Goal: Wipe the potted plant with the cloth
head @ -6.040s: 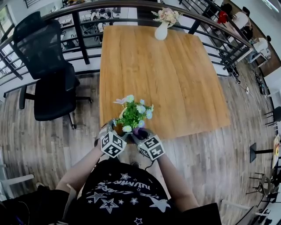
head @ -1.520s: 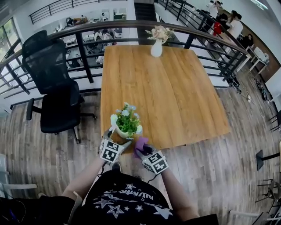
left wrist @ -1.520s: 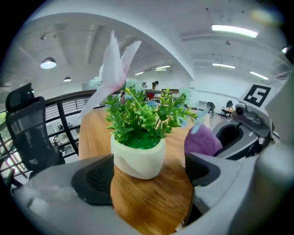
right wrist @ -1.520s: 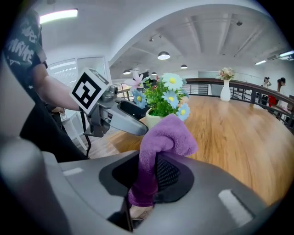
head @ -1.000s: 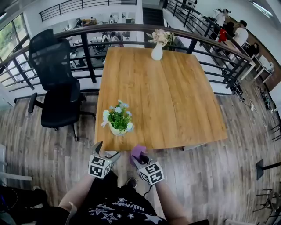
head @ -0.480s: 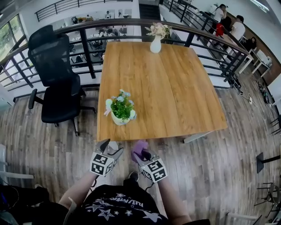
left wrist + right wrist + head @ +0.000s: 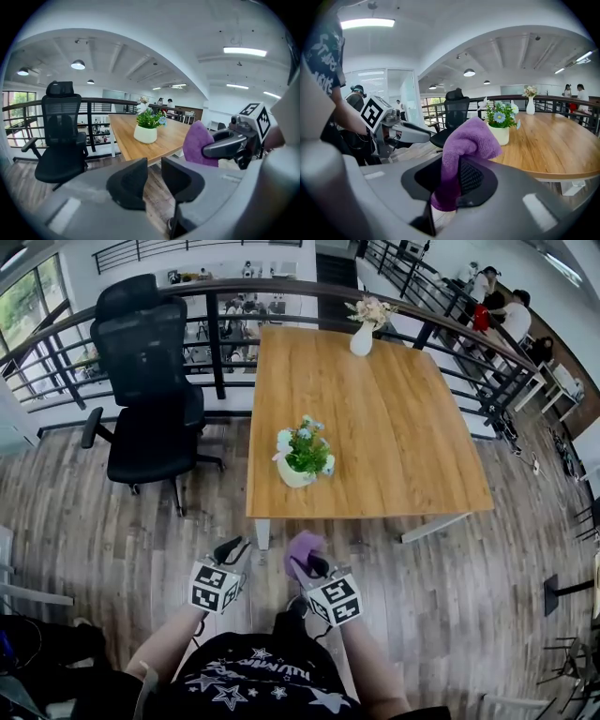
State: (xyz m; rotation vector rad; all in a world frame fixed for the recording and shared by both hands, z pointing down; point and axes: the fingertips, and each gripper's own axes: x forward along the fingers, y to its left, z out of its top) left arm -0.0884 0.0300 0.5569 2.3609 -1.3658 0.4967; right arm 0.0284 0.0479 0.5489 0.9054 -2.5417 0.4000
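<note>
The potted plant (image 7: 302, 454), green with pale flowers in a white pot, stands alone near the front left corner of the wooden table (image 7: 403, 427). Both grippers hang over the floor in front of the table, well short of it. My left gripper (image 7: 230, 549) has just been closing; its jaws (image 7: 154, 171) keep a narrow gap with nothing between them. My right gripper (image 7: 311, 565) is shut on the purple cloth (image 7: 302, 547), which bulges above the jaws (image 7: 457, 176). The plant (image 7: 501, 123) lies ahead of the cloth (image 7: 465, 143) and also shows beyond the left jaws (image 7: 148, 127).
A black office chair (image 7: 150, 381) stands left of the table. A white vase of flowers (image 7: 364, 334) sits at the table's far edge, against a dark railing (image 7: 216, 296). Wooden floor (image 7: 112, 540) surrounds the table. People stand far off at the upper right.
Both grippers have drawn back from the table edge and now hang over the floor. The left jaws have narrowed from wide apart to a slim gap. The plant stays on the table.
</note>
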